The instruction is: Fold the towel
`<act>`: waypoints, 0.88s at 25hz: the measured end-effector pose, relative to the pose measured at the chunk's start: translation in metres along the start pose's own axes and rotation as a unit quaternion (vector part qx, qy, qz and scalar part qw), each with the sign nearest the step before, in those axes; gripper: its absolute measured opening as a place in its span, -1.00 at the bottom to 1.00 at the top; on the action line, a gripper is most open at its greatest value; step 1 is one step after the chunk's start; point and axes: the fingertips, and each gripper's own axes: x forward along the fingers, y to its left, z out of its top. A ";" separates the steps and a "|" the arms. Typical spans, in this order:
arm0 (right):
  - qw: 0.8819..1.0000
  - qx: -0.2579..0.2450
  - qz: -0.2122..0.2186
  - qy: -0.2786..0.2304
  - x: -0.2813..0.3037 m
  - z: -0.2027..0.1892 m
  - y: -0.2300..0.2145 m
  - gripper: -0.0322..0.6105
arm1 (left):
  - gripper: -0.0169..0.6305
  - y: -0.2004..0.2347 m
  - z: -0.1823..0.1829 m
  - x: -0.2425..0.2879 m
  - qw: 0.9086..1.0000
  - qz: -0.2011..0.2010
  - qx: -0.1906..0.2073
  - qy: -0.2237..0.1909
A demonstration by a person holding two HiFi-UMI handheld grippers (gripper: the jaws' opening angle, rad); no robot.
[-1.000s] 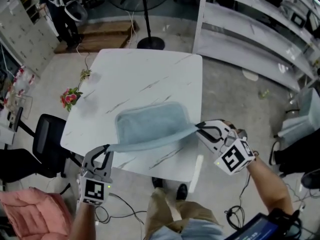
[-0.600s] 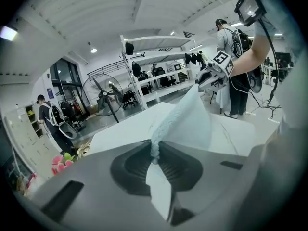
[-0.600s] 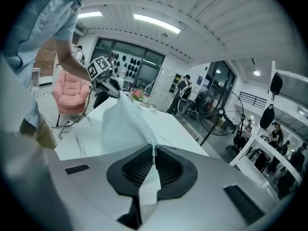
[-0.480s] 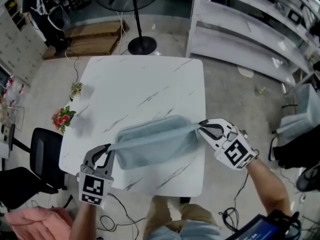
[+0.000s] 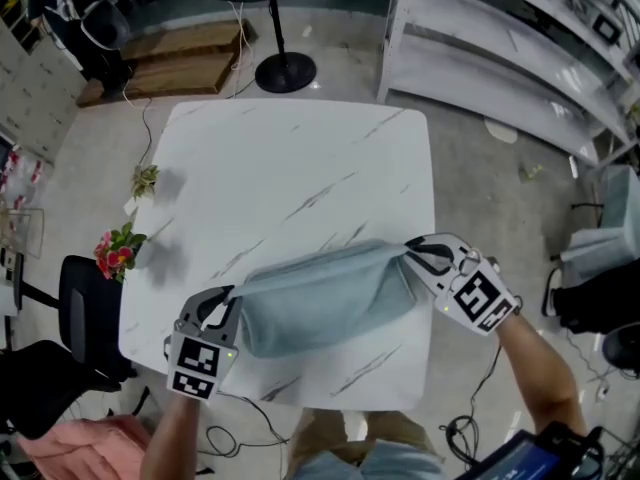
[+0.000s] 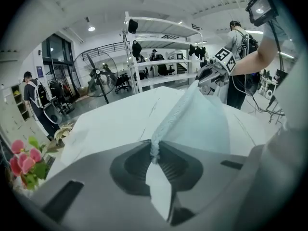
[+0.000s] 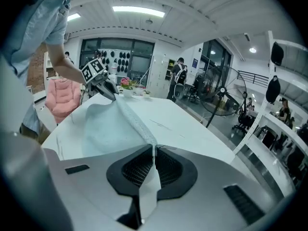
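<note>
A pale blue towel [image 5: 322, 300] lies folded over itself on the near half of the white marble-look table [image 5: 290, 178], its upper edge stretched taut between both grippers. My left gripper [image 5: 230, 294] is shut on the towel's left corner [image 6: 155, 148], near the table's front left. At the front right edge my right gripper [image 5: 408, 252] is shut on the towel's other corner [image 7: 152, 150]. In the left gripper view the towel [image 6: 197, 117] runs across to the right gripper [image 6: 208, 74]. Seen from the right gripper view, the towel [image 7: 110, 126] leads to the left gripper [image 7: 107, 88].
A small plant [image 5: 145, 179] and pink flowers [image 5: 115, 250] stand at the table's left edge. A black chair [image 5: 85, 293] sits left of the table. A fan stand [image 5: 285, 68] and white shelving [image 5: 500, 53] stand beyond it. A pink seat [image 7: 62, 100] is nearby.
Both grippers have carried the held edge forward over the table and lower. The towel, hanging off the near edge before, now lies doubled on the tabletop.
</note>
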 end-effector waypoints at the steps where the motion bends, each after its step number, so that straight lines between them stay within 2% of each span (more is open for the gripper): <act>1: 1.000 0.005 0.003 0.007 0.006 -0.004 -0.001 -0.80 | -0.83 0.001 -0.005 0.006 1.000 -0.006 -0.005 0.007; 7: 0.998 0.044 0.015 0.048 0.037 -0.031 -0.005 -0.80 | -0.81 0.008 -0.024 0.034 0.998 -0.029 -0.032 0.035; 12: 0.994 0.063 0.009 0.090 0.054 -0.050 -0.013 -0.74 | -0.65 0.013 -0.029 0.045 0.993 -0.050 -0.089 0.051; 15: 0.992 0.099 0.023 0.073 0.051 -0.044 -0.018 -0.52 | -0.39 0.021 -0.029 0.039 0.993 -0.051 -0.095 0.042; 17: 0.991 0.118 0.017 0.055 0.043 -0.037 -0.027 -0.49 | -0.30 0.028 -0.029 0.029 0.994 -0.041 -0.099 0.032; 20: 0.992 0.121 -0.004 0.024 0.030 -0.013 -0.036 -0.61 | -0.35 0.037 -0.017 0.009 0.992 -0.016 -0.122 0.001; 22: 0.994 0.112 0.004 0.009 0.030 0.008 -0.026 -0.65 | -0.46 0.035 -0.002 0.001 0.990 -0.012 -0.141 -0.024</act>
